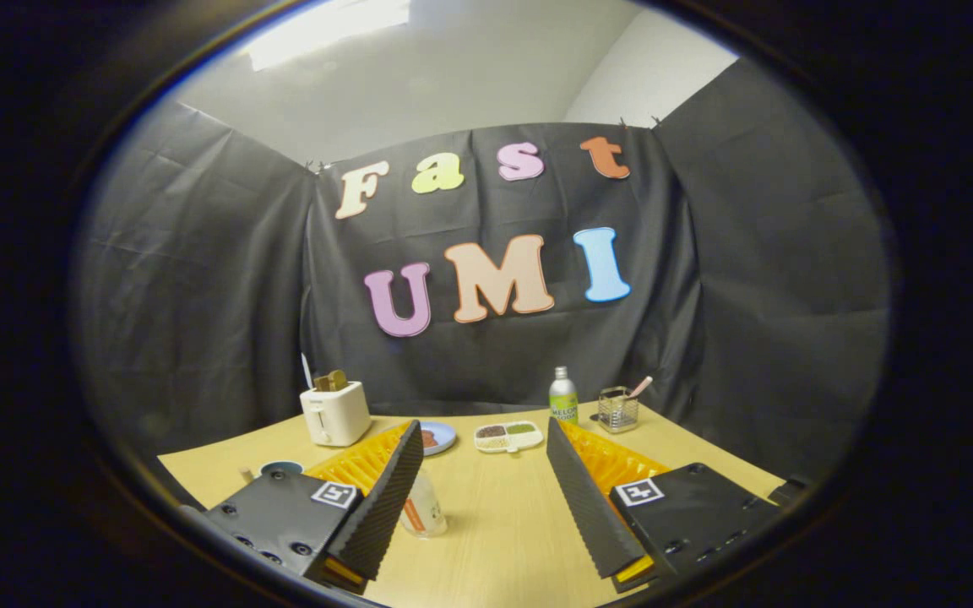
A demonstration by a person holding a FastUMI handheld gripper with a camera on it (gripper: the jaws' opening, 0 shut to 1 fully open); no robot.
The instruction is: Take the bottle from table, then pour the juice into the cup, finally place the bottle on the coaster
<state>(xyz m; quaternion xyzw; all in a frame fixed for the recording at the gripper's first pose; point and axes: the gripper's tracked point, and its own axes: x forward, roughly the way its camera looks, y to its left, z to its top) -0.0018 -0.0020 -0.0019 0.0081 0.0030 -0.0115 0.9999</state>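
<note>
Gripper view: fingers (486,498) spread wide, holding nothing, low over the worktop (495,523).
Bottle: melon soda bottle (563,397) upright at the far side, beyond the right finger, well apart.
Axis: vertical; side grasp looks apt.
Cup: clear cup (424,507) just beside the left finger.
Coaster: likely the blue disc (281,466), near left.
</note>
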